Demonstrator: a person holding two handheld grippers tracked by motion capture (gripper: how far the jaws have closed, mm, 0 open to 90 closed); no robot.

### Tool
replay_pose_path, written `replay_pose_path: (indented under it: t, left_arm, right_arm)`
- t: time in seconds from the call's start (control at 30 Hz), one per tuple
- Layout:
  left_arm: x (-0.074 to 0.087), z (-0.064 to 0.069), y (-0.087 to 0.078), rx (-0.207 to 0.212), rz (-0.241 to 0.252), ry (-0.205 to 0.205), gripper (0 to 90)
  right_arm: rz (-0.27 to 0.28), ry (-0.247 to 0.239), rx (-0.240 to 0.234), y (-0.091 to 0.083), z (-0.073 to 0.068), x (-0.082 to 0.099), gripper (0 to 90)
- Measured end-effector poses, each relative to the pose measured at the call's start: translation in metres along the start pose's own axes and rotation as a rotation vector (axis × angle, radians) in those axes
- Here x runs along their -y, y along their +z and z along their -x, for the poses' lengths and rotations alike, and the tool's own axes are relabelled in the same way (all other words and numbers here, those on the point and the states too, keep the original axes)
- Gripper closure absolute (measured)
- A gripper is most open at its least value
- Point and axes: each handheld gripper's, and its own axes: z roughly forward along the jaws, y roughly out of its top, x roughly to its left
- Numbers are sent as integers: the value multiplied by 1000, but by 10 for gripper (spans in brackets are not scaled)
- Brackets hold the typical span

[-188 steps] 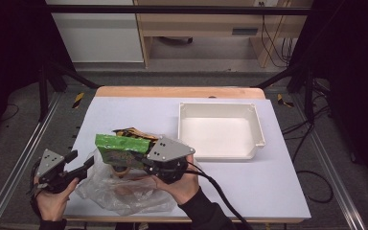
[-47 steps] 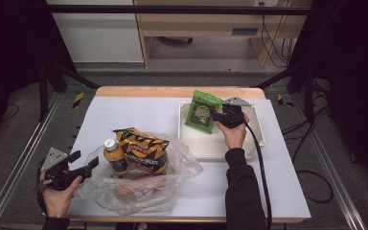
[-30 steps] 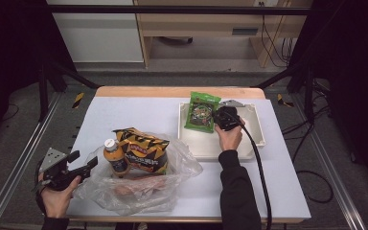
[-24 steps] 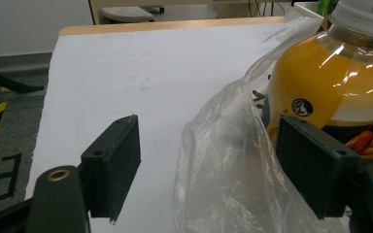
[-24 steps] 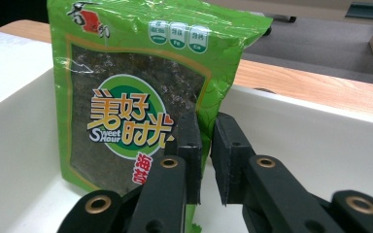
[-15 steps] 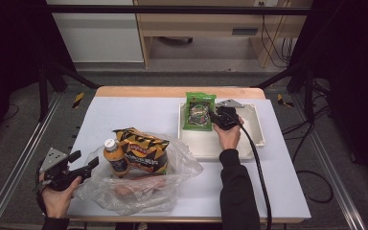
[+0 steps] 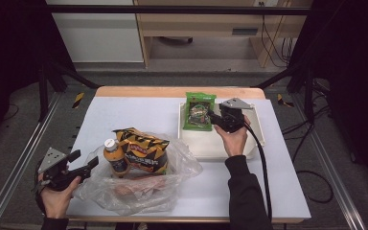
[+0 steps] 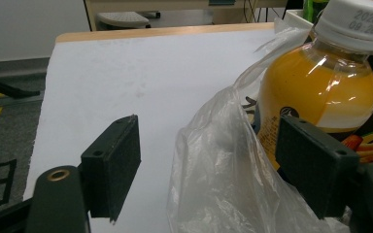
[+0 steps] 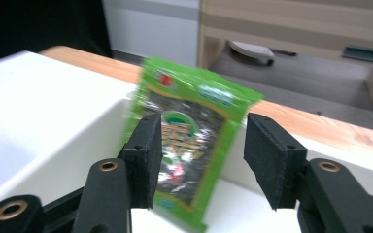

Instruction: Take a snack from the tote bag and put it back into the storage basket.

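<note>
High view: nearest us, our left gripper (image 7: 84, 165) waits open beside the plastic bag (image 7: 139, 191) with the juice bottle (image 7: 114, 157). Farther off, our right gripper (image 7: 212, 118) has just been opening; the green packet (image 7: 199, 111) leans free in the white tray (image 7: 249, 143).

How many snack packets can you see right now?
2: a green foil packet leaning in the white tray, and an orange-black one in the clear plastic bag. More may hide there.
</note>
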Motion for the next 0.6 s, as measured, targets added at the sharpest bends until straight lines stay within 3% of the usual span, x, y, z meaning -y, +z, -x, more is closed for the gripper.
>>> replay_pose_path:
  t: [0.23,0.37,0.6]
  left_arm:
    - [0,-1,0,10,4,-6,245]
    - [0,0,0,11,4,-5,245]
    - [0,0,1,6,0,-2,243]
  right_arm:
    - [51,-6,-87,-48,-23,-14,445]
    - [65,-5,-134,-75,-31,-9,431]
    - [86,-4,-199,-102,-42,-1,400]
